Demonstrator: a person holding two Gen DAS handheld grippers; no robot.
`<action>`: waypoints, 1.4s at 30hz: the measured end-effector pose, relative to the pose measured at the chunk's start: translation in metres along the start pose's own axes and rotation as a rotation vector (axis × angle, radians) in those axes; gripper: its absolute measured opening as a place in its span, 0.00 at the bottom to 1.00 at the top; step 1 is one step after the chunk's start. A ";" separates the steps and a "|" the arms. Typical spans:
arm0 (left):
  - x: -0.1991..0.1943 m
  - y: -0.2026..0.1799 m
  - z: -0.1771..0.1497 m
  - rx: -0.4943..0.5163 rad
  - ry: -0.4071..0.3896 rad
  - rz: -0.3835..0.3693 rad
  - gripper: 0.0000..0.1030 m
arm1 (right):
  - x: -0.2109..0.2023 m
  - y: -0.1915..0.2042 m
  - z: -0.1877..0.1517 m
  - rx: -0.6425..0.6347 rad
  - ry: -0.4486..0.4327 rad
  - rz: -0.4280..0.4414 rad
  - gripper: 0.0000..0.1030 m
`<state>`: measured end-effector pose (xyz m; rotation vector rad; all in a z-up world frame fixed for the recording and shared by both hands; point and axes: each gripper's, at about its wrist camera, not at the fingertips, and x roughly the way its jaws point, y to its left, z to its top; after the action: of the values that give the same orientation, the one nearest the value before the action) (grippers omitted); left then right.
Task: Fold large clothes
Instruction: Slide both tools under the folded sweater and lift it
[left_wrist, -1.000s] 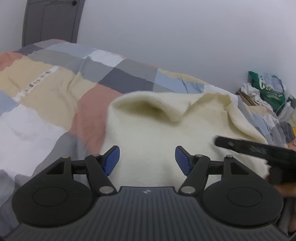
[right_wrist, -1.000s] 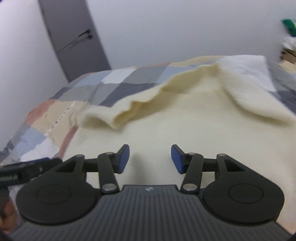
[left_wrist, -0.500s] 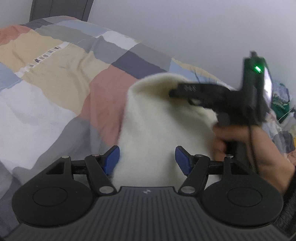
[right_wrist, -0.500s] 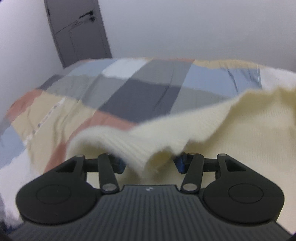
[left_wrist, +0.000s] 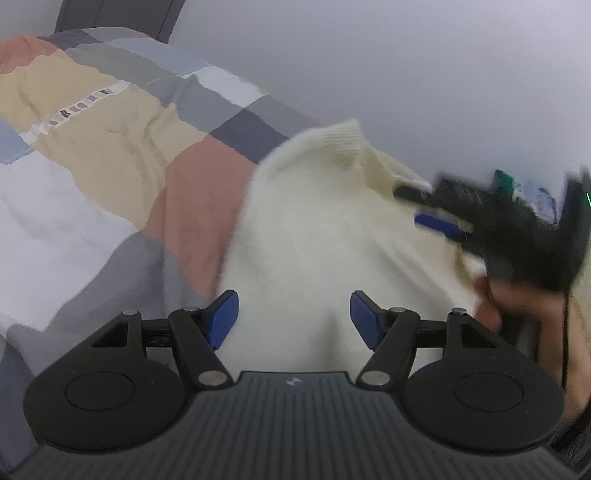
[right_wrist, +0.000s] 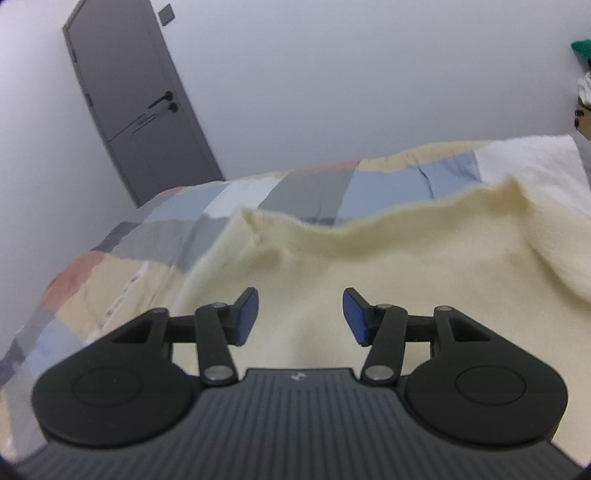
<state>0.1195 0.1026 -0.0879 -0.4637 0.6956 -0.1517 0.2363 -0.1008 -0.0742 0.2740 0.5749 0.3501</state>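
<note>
A cream knitted sweater (left_wrist: 325, 221) lies on a patchwork bedspread (left_wrist: 92, 147). It also shows in the right wrist view (right_wrist: 369, 266), with a raised wavy far edge. My left gripper (left_wrist: 293, 317) is open and empty just above the sweater's near part. My right gripper (right_wrist: 299, 314) is open and empty over the sweater. The right gripper also shows, blurred, at the right of the left wrist view (left_wrist: 436, 221), held by a hand above the sweater's right side.
The bedspread (right_wrist: 258, 192) reaches back to a grey wall. A grey door (right_wrist: 136, 107) stands at the back left. A pile of clothes and bags (left_wrist: 532, 192) lies beyond the bed at the right.
Half a second ago the sweater's edge lay between the right gripper's fingers; now it lies flat, farther away, and the fingers are empty. The right gripper has moved right and lower in the left wrist view.
</note>
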 end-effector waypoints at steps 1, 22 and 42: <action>-0.003 -0.002 -0.001 -0.003 0.003 -0.018 0.70 | -0.016 -0.006 -0.007 0.010 0.001 0.006 0.53; 0.019 -0.018 -0.040 -0.218 0.202 -0.172 0.80 | -0.113 -0.081 -0.121 0.627 0.263 0.103 0.85; 0.049 0.007 -0.044 -0.397 0.291 -0.184 0.88 | -0.105 -0.134 -0.135 1.028 0.194 0.110 0.84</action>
<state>0.1280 0.0791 -0.1494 -0.8987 0.9738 -0.2594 0.1100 -0.2425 -0.1791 1.2729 0.9031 0.1587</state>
